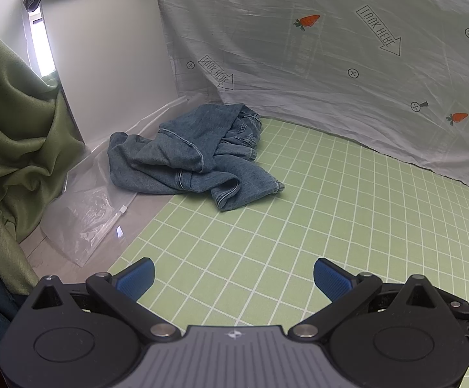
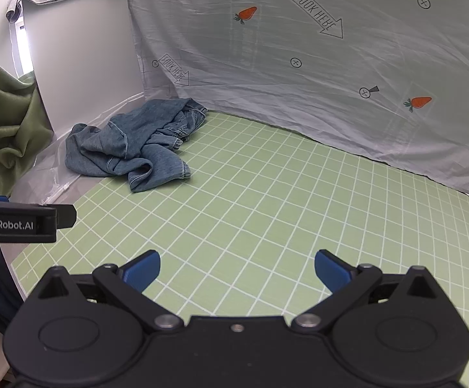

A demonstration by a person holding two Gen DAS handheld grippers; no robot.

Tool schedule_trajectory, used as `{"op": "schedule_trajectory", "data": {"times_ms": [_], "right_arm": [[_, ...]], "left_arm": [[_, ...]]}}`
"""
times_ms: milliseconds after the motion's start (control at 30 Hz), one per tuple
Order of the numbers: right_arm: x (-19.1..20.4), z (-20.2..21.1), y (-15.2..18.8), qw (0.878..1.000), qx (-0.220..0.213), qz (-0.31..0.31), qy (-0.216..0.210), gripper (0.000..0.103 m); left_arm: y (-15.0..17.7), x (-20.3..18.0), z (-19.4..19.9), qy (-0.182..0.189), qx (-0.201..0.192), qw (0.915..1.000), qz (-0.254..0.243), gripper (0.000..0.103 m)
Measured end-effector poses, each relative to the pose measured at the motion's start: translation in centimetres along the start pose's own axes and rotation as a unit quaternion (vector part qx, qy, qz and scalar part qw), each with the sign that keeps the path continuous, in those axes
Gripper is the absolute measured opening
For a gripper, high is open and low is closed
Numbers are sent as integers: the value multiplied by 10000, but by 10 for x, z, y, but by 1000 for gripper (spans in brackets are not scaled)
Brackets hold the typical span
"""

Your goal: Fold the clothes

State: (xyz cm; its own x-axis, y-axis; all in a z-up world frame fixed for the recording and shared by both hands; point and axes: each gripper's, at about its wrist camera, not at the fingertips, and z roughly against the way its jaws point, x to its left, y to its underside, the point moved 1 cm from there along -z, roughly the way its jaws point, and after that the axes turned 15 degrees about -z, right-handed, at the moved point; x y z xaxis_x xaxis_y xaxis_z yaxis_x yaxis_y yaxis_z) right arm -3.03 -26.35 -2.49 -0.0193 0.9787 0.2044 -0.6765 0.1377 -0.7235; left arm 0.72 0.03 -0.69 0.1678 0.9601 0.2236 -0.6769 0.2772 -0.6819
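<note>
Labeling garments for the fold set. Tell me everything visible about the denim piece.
The denim garment is faded blue, soft-looking, with stitched seams and hems showing. It lies crumpled in a loose heap, not folded, so its exact type cannot be told. It sits at the far left corner of the green grid mat, partly overhanging onto clear plastic sheeting beside the mat, close to the hanging printed sheet. Nothing grips it.

sheet: "LOOK HERE" arrows | left hand-held gripper: "GenRobot.AI"
</note>
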Motion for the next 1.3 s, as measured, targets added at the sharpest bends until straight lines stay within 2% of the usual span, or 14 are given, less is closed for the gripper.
{"op": "schedule_trajectory", "data": {"times_ms": [1300], "right_arm": [[-2,0,1,10000,-2,-17,10,103]], "left_arm": [[0,2,2,-44,35,10000,-21,103]]}}
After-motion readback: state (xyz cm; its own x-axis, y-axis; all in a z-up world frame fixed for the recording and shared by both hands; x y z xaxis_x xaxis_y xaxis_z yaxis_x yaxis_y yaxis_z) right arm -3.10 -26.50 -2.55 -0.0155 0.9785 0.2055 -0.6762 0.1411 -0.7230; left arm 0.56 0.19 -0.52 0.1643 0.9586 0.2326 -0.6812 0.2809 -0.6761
